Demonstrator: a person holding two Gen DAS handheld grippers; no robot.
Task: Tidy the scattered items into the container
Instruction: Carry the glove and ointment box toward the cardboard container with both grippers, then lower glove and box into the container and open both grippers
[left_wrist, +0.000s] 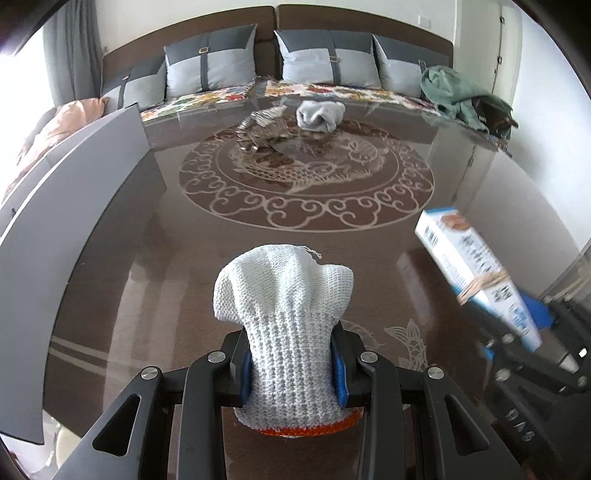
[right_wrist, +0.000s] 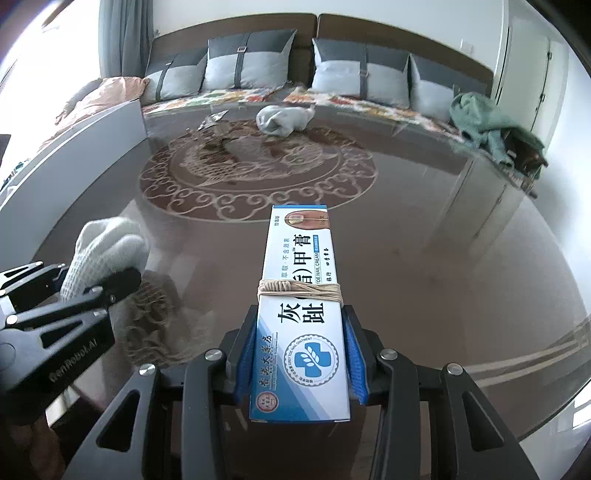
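Note:
My left gripper (left_wrist: 291, 363) is shut on a white knitted glove (left_wrist: 284, 295) with an orange cuff, held above the glass table. My right gripper (right_wrist: 301, 350) is shut on a blue and white ointment box (right_wrist: 301, 295) bound with a rubber band. The box (left_wrist: 476, 273) also shows at the right of the left wrist view, and the glove (right_wrist: 107, 251) at the left of the right wrist view. A grey container (left_wrist: 74, 229) stands along the table's left side. A grey rolled sock (left_wrist: 319, 115) and a silvery crumpled wrapper (left_wrist: 264, 123) lie at the table's far edge.
The brown glass table (left_wrist: 295, 229) bears a round fish pattern. Behind it is a sofa with grey cushions (left_wrist: 210, 61) and a green cloth (left_wrist: 461, 96) at its right end. A pale wall and door stand at the right.

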